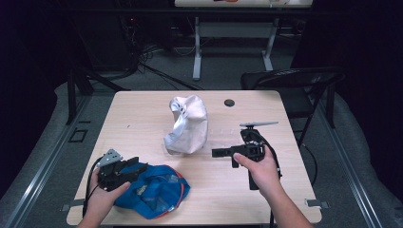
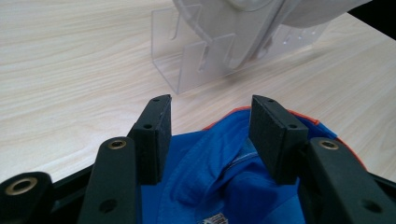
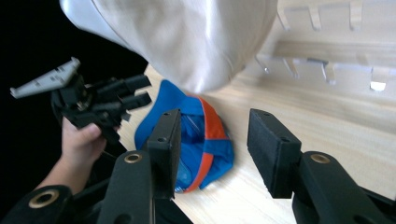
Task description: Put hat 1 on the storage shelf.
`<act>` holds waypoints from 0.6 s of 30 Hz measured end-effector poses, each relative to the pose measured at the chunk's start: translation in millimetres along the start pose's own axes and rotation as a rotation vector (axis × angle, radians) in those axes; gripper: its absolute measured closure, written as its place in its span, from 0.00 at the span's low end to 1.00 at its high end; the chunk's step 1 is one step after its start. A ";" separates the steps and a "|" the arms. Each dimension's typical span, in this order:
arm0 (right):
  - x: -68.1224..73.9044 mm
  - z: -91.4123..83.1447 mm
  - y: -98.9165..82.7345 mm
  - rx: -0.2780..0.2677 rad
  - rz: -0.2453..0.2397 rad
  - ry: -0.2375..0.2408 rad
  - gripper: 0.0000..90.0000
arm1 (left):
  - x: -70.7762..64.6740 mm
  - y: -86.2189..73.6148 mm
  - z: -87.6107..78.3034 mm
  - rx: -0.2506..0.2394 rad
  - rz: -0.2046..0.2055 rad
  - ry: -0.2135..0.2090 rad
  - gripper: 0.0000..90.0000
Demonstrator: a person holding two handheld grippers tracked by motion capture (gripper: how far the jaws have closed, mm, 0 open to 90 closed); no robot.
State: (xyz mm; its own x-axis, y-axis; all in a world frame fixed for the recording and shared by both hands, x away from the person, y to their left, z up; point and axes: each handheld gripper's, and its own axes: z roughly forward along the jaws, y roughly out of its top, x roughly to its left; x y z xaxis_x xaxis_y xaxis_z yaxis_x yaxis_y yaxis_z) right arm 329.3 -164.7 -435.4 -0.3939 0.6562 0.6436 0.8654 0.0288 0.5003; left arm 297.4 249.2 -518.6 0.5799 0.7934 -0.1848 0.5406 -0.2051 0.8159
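A blue cap with orange trim lies crumpled at the table's near left. My left gripper rests at its left edge, open. In the left gripper view the blue cap lies under and between the spread jaws of that gripper, ungripped. A white cap sits on a clear acrylic stand at mid-table. My right gripper points left, just right of the stand, open and holding nothing. The right gripper view looks past the white cap to the blue cap and the left gripper.
A small black round disc lies near the table's far edge. A black folding chair stands at the far right corner. Cables run over the floor behind the table. Bare tabletop lies left of the stand.
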 end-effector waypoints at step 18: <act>-22.9 47.8 -58.8 0.029 0.031 -0.010 0.67 | 6.1 -8.4 1.4 0.009 0.017 0.021 0.55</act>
State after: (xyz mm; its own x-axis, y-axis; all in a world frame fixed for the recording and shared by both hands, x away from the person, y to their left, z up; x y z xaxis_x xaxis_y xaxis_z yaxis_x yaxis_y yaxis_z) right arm 302.2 -145.4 -507.3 -0.3637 0.6649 0.6524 0.8859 0.0305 0.4629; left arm 297.3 255.0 -527.4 0.5764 0.8016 -0.1589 0.5361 -0.2242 0.8138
